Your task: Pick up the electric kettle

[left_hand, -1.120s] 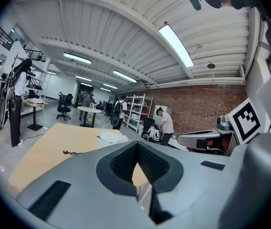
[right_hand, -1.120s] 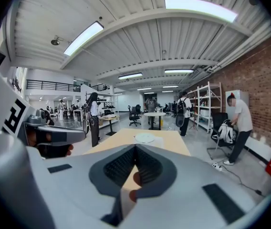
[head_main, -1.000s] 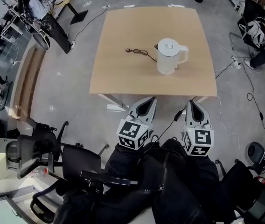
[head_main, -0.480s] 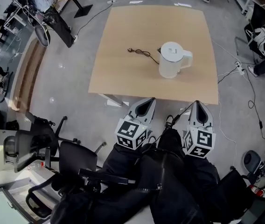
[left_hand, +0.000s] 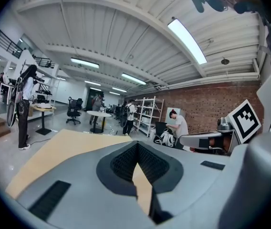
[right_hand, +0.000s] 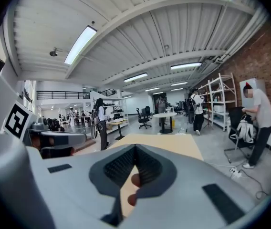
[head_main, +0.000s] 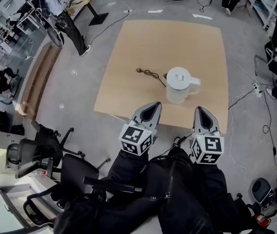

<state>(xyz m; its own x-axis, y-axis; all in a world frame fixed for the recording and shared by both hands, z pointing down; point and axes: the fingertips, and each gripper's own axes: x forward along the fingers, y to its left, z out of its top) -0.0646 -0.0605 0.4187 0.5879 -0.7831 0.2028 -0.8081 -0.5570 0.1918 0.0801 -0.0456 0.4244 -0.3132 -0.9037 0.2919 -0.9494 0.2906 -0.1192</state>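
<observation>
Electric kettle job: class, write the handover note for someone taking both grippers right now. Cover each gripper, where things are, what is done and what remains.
Left gripper: jaws shut, empty, at the table's near edge.
Right gripper: jaws shut, empty, also at the near edge, just in front of the kettle.
Electric kettle: upright on the wooden table, lid on, handle to the right in the head view, untouched.
Cord: lies loose on the table, left of the kettle.
Done: grippers brought up to the table.
Left: open a gripper, probably the right one, close on the handle and lift.
</observation>
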